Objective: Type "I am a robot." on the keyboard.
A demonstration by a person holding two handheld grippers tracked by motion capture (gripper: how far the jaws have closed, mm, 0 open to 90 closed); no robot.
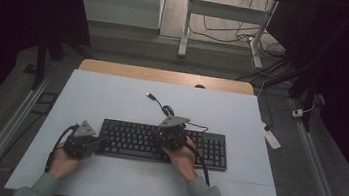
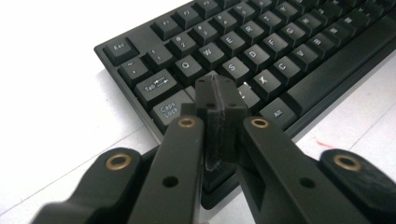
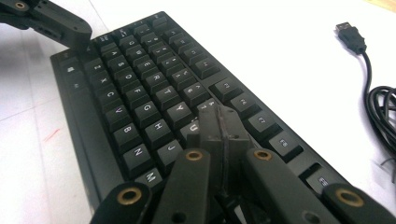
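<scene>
A black keyboard (image 1: 164,144) lies across the near middle of the white table top (image 1: 111,100). My left gripper (image 1: 104,143) is at the keyboard's left end. In the left gripper view its jaws are shut with nothing between them, tips (image 2: 219,86) over the keys (image 2: 233,44) beside Caps Lock. My right gripper (image 1: 169,133) hovers over the keyboard's middle. It is shut and empty too, tips (image 3: 219,116) above the U and J keys of the keyboard (image 3: 140,93). The left gripper (image 3: 77,35) shows at that view's top left.
The keyboard's cable (image 1: 168,110) coils behind it and ends in a loose USB plug (image 1: 150,95), seen also as the plug (image 3: 350,31) at the upper right. A small red mark (image 2: 322,142) lies on the table top. Desk legs (image 1: 186,29) and floor cables stand beyond the table.
</scene>
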